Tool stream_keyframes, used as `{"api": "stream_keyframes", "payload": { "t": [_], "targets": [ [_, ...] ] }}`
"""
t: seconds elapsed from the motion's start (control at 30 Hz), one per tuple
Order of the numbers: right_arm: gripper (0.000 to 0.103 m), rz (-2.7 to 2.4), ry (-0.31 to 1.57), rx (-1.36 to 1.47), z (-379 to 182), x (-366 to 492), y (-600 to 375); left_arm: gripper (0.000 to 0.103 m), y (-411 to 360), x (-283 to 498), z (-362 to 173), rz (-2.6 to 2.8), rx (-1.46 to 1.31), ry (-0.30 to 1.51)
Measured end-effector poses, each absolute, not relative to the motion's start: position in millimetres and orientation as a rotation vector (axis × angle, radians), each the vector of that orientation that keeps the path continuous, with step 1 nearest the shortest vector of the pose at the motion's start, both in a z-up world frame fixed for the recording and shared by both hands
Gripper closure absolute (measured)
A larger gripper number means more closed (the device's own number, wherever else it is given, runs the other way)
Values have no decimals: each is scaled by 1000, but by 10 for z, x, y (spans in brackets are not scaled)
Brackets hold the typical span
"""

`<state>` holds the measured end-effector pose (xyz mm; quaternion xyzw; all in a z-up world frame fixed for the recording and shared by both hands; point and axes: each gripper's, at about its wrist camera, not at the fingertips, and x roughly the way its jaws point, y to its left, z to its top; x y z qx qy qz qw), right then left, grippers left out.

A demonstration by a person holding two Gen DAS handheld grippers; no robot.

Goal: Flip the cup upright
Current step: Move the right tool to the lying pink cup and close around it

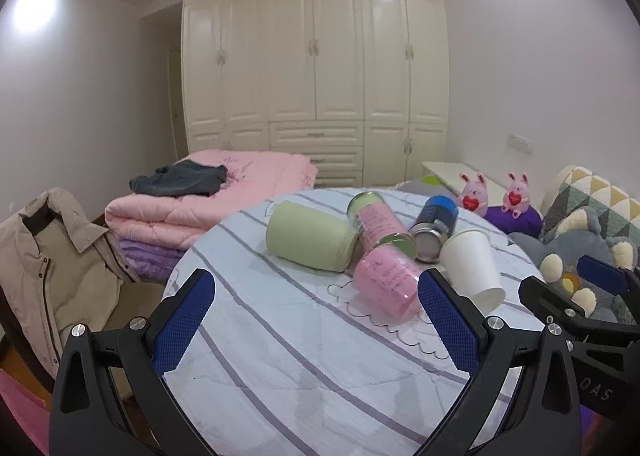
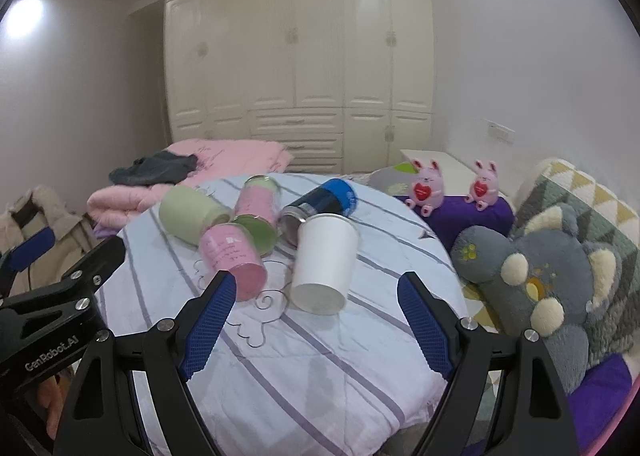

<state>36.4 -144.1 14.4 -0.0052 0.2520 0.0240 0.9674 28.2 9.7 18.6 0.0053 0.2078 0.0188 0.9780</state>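
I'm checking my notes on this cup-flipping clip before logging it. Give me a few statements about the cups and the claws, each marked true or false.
1. The white paper cup lies on its side. True.
2. The right claw is shut on the white paper cup. False: it is open and holds nothing.
3. The blue-capped can stands upright. False: it lies on its side, behind the white paper cup.
4. The left claw is open and empty. True.
5. The pale green cup lies on the striped cloth. True.
6. The two pink plush toys sit among the cups. False: they sit off the table, on a purple cushion.
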Motion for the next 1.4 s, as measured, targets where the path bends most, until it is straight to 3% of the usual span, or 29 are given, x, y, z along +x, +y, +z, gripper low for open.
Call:
{"api": "stream_keyframes", "payload": {
  "t": [0.77, 0.87, 1.4],
  "targets": [
    [19, 391, 932, -132, 156, 1486, -973, 0, 806, 1050, -50, 175, -66, 758],
    [29, 406, 984, -166, 109, 1595, -882, 0, 902, 1113, -107, 184, -84, 799],
    [29, 422, 1232, -214, -245, 2083, -632, 0, 1024, 1344, -387, 195, -56, 913]
  ]
}}
